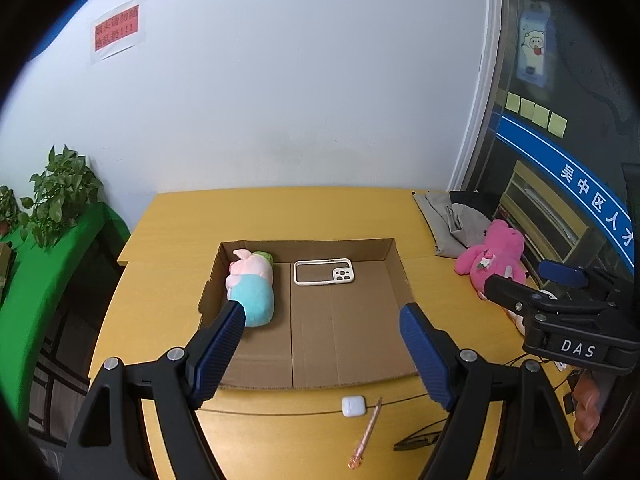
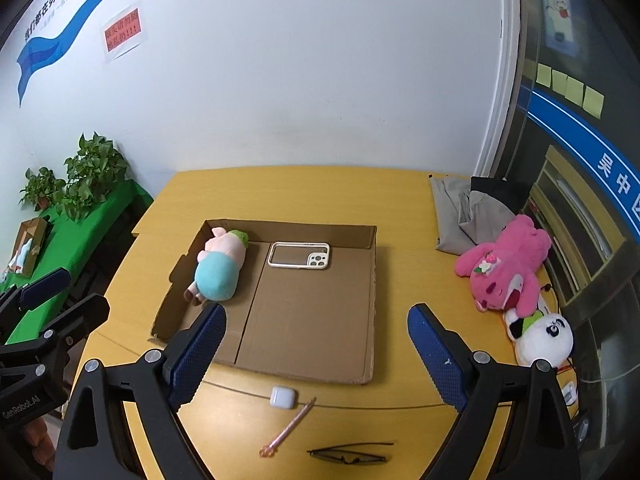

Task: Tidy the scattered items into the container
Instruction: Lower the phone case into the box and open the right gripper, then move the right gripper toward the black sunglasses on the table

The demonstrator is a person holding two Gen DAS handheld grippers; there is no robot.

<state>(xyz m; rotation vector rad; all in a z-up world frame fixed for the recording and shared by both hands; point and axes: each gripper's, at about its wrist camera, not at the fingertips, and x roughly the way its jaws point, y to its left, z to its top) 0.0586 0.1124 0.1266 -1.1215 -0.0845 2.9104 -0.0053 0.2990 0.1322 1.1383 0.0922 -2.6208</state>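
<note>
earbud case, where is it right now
The white earbud case lies on the yellow table just outside the cardboard box's near edge, beside the pink pen, with the glasses nearer the camera.

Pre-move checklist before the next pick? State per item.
1. Left claw open, holding nothing: ok.
2. Right claw open, holding nothing: ok.
3. Cardboard box has bare floor in front of the phone case and pig plush: ok.
4. Earbud case, pen, glasses in the box: not ok, they lie on the table.
5. Pink bear, panda in the box: not ok.
</note>
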